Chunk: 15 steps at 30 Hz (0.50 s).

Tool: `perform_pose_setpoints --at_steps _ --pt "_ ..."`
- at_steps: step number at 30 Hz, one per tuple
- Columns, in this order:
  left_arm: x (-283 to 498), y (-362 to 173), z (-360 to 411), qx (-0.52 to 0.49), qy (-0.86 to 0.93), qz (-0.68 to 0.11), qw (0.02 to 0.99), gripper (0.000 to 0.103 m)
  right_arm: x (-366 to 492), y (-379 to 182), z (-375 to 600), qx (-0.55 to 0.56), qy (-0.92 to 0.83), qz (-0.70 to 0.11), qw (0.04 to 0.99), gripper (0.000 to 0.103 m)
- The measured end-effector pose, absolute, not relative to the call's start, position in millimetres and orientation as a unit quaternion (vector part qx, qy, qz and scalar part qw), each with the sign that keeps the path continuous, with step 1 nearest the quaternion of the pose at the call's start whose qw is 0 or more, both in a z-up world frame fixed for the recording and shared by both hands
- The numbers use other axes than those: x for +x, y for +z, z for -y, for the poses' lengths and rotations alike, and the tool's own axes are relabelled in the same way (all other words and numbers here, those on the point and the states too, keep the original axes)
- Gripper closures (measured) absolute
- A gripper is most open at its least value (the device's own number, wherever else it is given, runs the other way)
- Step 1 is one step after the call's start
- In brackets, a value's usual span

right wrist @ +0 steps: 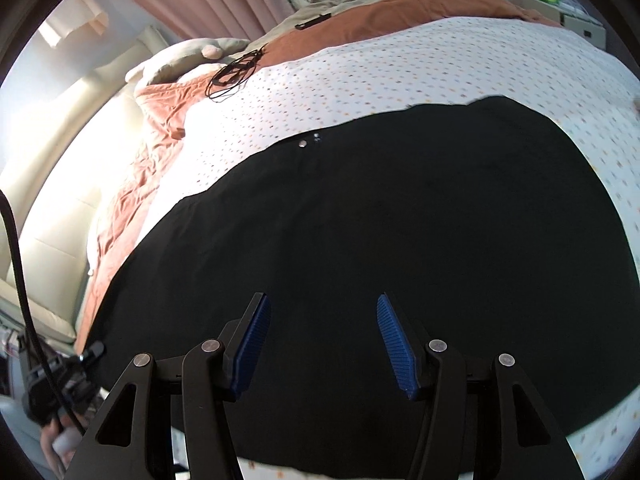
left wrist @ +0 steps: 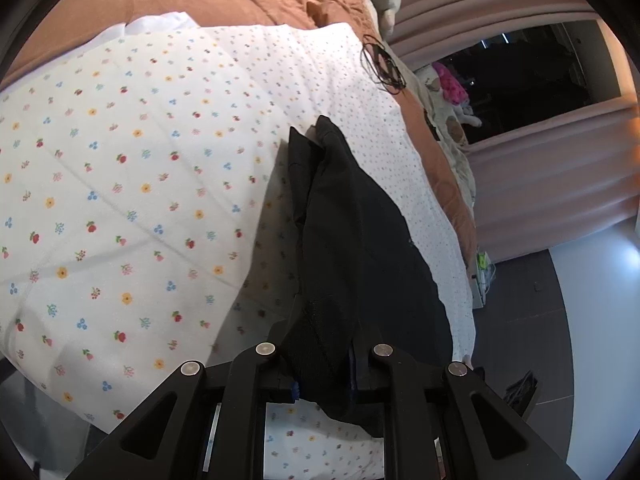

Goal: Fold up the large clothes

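One black garment point(right wrist: 380, 240) lies spread flat on the flower-print sheet point(left wrist: 120, 160) of the bed, below the right gripper point(right wrist: 324, 344), whose blue pads stand apart and empty; the left gripper point(left wrist: 324, 376) pinches a bunched edge, its folds stretching away from the fingers

A bed point(right wrist: 72, 272) is covered by a floral sheet point(left wrist: 120, 200); a black garment point(right wrist: 360, 240) is spread on it; a black cord point(right wrist: 234, 72) is coiled near its edge.

The bunched black cloth garment point(left wrist: 352, 240) hides the left gripper's point(left wrist: 324, 384) blue pads; its lower end leaves the frame.
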State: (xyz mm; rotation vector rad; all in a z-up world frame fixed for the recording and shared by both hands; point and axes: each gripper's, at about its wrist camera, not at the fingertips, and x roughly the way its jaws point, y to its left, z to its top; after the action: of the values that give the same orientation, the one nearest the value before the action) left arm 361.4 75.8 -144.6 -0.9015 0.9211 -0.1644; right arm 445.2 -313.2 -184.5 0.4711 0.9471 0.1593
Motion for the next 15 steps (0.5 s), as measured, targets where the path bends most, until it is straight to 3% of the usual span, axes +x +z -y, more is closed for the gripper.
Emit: perform_pose_setpoints --at_steps 15 --pt "370 -82 -35 -0.381 -0.127 -0.395 0.826 0.089 402 -167 341 0.257 0.084 -0.421 0.866 0.048"
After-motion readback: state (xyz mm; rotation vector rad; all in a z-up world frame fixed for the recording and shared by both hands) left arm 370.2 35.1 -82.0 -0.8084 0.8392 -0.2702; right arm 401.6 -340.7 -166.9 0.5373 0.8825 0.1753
